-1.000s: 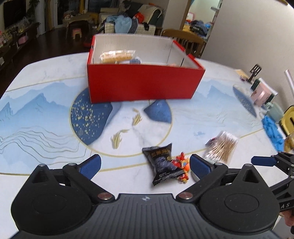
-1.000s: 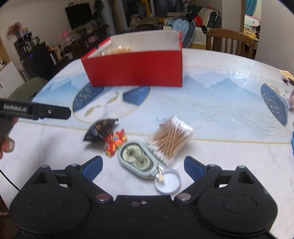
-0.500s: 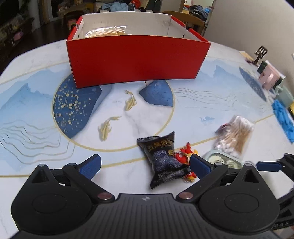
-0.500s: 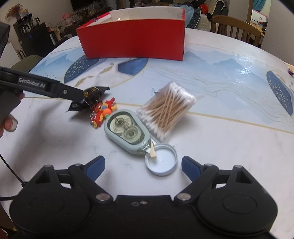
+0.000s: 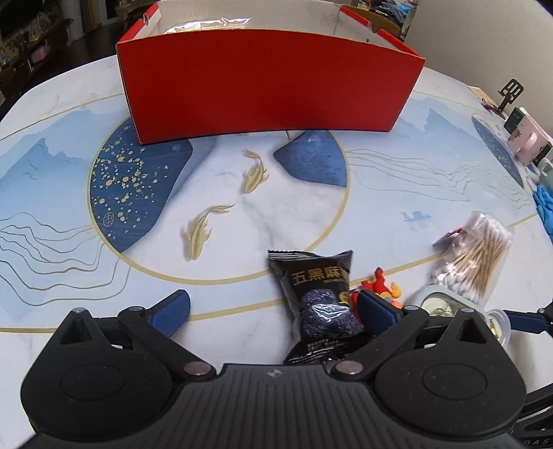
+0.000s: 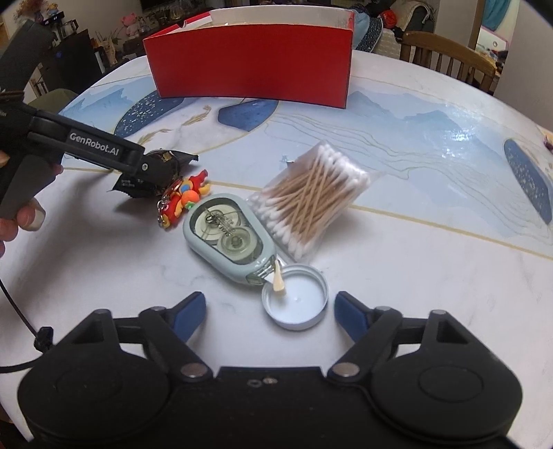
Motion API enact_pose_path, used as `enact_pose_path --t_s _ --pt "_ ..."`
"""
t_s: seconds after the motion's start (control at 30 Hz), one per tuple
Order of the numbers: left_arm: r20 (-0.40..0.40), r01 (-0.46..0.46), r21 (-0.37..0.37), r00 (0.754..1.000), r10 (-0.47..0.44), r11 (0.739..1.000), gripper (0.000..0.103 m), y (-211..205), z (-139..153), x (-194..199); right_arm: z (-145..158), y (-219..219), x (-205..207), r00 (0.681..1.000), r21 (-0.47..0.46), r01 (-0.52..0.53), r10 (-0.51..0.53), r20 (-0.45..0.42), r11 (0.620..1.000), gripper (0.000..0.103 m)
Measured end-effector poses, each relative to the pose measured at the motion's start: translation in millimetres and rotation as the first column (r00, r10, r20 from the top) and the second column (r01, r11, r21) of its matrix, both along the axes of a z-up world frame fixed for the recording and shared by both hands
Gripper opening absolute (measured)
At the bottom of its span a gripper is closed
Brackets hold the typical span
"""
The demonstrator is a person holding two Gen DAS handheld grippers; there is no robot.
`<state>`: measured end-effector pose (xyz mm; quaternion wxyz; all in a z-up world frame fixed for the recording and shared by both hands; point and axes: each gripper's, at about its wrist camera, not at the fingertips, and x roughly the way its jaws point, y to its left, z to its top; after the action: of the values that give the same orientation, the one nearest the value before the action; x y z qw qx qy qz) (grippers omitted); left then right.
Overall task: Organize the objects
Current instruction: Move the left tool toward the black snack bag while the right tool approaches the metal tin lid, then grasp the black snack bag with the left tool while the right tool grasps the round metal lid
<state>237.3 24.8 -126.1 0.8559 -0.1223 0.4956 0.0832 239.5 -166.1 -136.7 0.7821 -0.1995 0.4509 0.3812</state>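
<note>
A black snack packet (image 5: 316, 297) lies on the table between the open fingers of my left gripper (image 5: 276, 307), close to the right finger; it also shows in the right wrist view (image 6: 157, 171). A red and orange keychain toy (image 6: 183, 200) lies beside it. A pale blue correction-tape dispenser (image 6: 230, 238), a bag of cotton swabs (image 6: 311, 200) and a pale blue lid (image 6: 295, 300) lie ahead of my open, empty right gripper (image 6: 269, 307). The red box (image 5: 269, 79) stands at the far side.
A wrapped item (image 5: 207, 26) lies inside the red box. Small things (image 5: 522, 138) and a blue cloth (image 5: 544, 207) sit at the table's right edge. A wooden chair (image 6: 446, 57) stands behind the table.
My left gripper has moved forward and down so the black packet now sits between its fingers. My right gripper has moved closer to the dispenser and the lid.
</note>
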Motion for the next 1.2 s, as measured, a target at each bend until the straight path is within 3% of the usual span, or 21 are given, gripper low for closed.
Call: enact_pose_path --t_s 0.27,0.5,0.7,1.03,1.2 --pt "0.029 0.048 0.084 0.998 -0.05 0.995 0.101 -6.6 -1.2 -3.7 0.8 1.6 -0.7 0.999 -0.024 -0.004 0.005 0.044 1.0 0.063" --pt "0.055 0.092 0.061 0.994 -0.095 0.994 0.065 -8.8 3.0 -6.7 2.8 -1.7 1.3 0.999 -0.027 0.03 -0.028 0.044 0.999 0.053" --pt "0.069 0.113 -0.003 0.991 -0.112 0.994 0.036 -6.9 6.6 -9.8 3.9 -4.1 1.0 0.997 -0.028 0.05 -0.048 0.052 0.998 0.039" --pt "0.086 0.088 -0.014 0.993 -0.087 0.996 0.033 -2.2 16.0 -23.2 9.8 -14.1 0.9 0.995 -0.035 0.097 -0.095 0.041 0.995 0.039" --pt "0.099 0.076 -0.035 0.992 -0.072 0.997 0.033 0.1 24.6 -31.7 18.2 -23.7 -1.4 0.989 -0.066 0.111 -0.104 0.101 0.992 0.039"
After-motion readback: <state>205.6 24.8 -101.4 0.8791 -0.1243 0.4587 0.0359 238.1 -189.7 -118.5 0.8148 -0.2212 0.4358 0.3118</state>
